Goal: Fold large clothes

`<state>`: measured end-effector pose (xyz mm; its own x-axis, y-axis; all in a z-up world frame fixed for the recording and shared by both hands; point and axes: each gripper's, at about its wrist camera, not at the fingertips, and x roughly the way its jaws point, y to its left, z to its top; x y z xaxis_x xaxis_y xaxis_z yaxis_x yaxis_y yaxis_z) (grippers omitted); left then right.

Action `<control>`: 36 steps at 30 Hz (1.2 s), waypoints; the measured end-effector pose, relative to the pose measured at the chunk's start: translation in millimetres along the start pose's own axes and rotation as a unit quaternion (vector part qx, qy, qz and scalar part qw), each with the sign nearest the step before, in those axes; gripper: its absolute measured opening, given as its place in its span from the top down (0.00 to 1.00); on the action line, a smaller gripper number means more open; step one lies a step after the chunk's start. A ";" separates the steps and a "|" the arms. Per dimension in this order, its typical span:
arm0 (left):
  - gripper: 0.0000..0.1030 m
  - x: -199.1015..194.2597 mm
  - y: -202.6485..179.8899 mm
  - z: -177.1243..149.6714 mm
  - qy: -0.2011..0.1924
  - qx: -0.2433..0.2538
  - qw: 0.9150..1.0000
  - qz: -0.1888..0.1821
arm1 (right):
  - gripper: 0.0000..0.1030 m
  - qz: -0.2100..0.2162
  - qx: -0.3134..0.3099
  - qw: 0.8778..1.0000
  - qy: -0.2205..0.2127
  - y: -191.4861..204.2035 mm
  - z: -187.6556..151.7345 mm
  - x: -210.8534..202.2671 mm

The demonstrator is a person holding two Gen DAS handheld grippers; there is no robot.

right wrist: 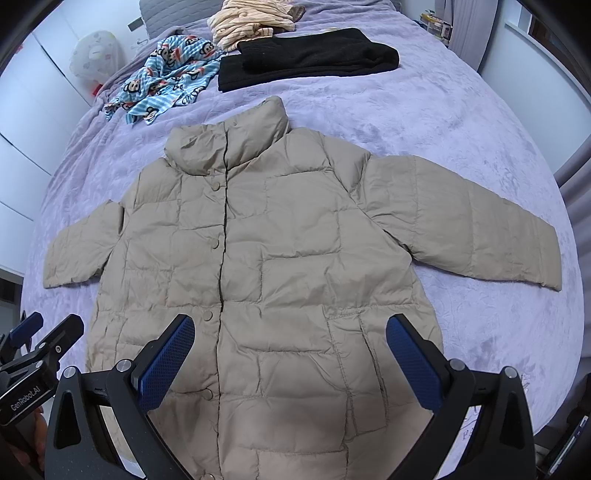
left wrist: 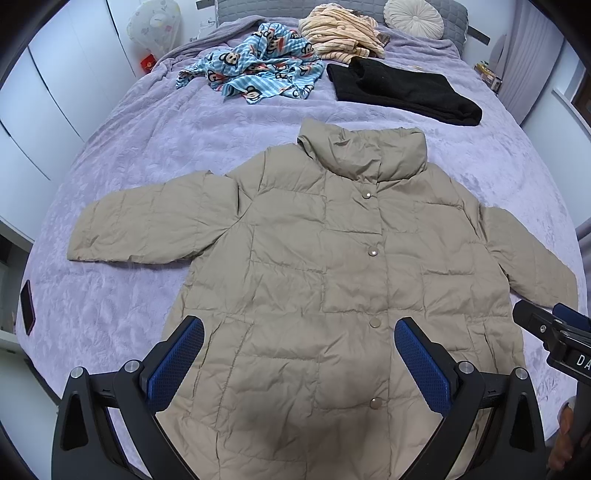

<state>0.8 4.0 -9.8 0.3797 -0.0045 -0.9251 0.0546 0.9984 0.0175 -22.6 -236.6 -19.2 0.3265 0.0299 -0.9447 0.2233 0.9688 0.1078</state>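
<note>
The left claw (left wrist: pixel 299 354) is spread wide and holds nothing, hovering over the lower front of the jacket (left wrist: pixel 332 288). The right claw (right wrist: pixel 290 350) is likewise spread and empty, above the hem near the pocket seam. Neither appears to touch the cloth.

The jacket lies flat and face up on the bed (left wrist: pixel 147 140), snapped shut, collar away from the claws, both sleeves spread out to the sides. By my reading no fold has been made yet: this is the start, with the garment laid out. The next move likely calls for pinching a sleeve or side edge and carrying it across the front.

Count: one jacket, two sleeves, four snaps in the left view. Beyond the collar lie three other garments: a blue one (left wrist: pixel 255 66), a striped one (left wrist: pixel 340 33), a black one (left wrist: pixel 402 90).
</note>
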 end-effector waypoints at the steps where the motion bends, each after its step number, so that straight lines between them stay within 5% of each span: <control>1: 0.00 0.3 -0.1 -0.2 -0.001 0.000 1.000 -0.002 | 0.00 0.000 0.000 1.000 0.000 0.2 0.1 0.2; 14: 0.00 10.2 16.4 -3.1 0.008 -0.024 0.999 -0.039 | 0.00 0.003 0.009 1.000 -0.002 5.8 1.7 2.7; 24: 0.00 27.6 42.2 -6.0 -0.039 -0.009 0.997 -0.060 | 0.00 0.047 0.038 0.997 -0.041 26.3 -13.8 7.0; 30: 0.00 59.5 103.9 1.2 -0.009 -0.040 0.994 -0.101 | 0.00 0.070 0.083 0.993 -0.051 51.2 -19.5 20.8; 36: 0.00 112.5 201.1 10.4 0.010 -0.111 0.992 -0.059 | 0.00 0.074 0.089 0.993 0.016 97.8 -25.2 66.6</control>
<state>64.1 203.6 -106.3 0.3639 -0.1233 -0.9232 -0.1085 0.9788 -0.1735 -2.2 -133.6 -79.3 0.3391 0.1800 -0.9234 0.3347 0.8942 0.2973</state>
